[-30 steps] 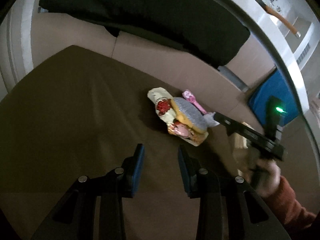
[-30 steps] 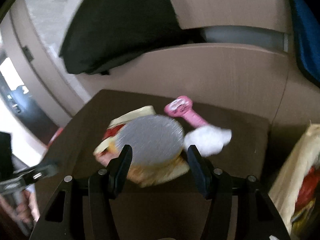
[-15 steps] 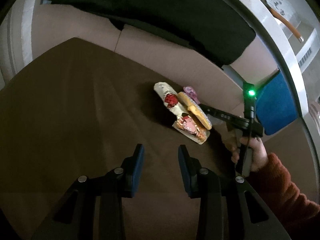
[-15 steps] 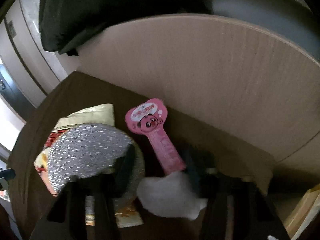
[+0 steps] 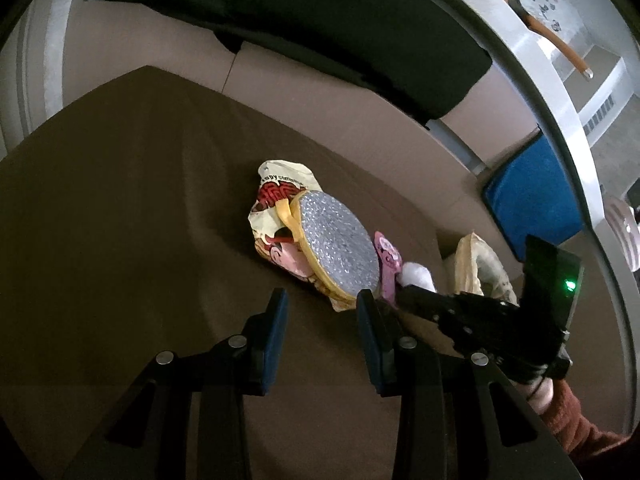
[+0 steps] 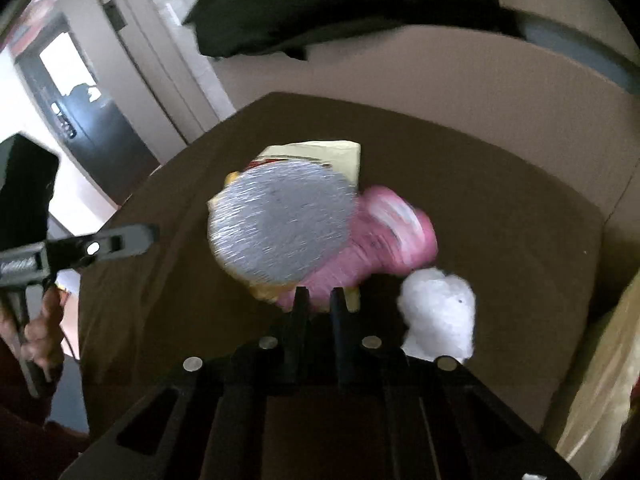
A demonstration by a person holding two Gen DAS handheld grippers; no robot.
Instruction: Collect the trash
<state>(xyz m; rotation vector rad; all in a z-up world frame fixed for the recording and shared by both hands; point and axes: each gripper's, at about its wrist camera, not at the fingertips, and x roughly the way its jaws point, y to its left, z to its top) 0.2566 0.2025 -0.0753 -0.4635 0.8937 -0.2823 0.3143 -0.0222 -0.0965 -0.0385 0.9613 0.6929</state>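
A pile of trash lies on a dark brown table (image 5: pixel 120 220): a cream and red snack wrapper (image 5: pixel 276 196), a round silver foil lid (image 5: pixel 340 240) (image 6: pixel 280 220), a pink wrapper (image 5: pixel 388 264) (image 6: pixel 384 236) and a white tissue wad (image 5: pixel 416 274) (image 6: pixel 438 312). My right gripper (image 6: pixel 318 296) is shut on the near end of the pink wrapper, which is blurred; it also shows in the left wrist view (image 5: pixel 404 294). My left gripper (image 5: pixel 320 312) is open and empty, just short of the pile.
A paper bag (image 5: pixel 480 268) (image 6: pixel 600 380) stands off the table's right edge. A blue cushion (image 5: pixel 532 196) lies beyond it. A black cushion (image 5: pixel 280 20) rests on the beige bench behind the table. A doorway (image 6: pixel 72 100) is at the far left.
My right gripper has closed from wide open onto the pink wrapper. My left gripper has moved closer to the pile and stayed open.
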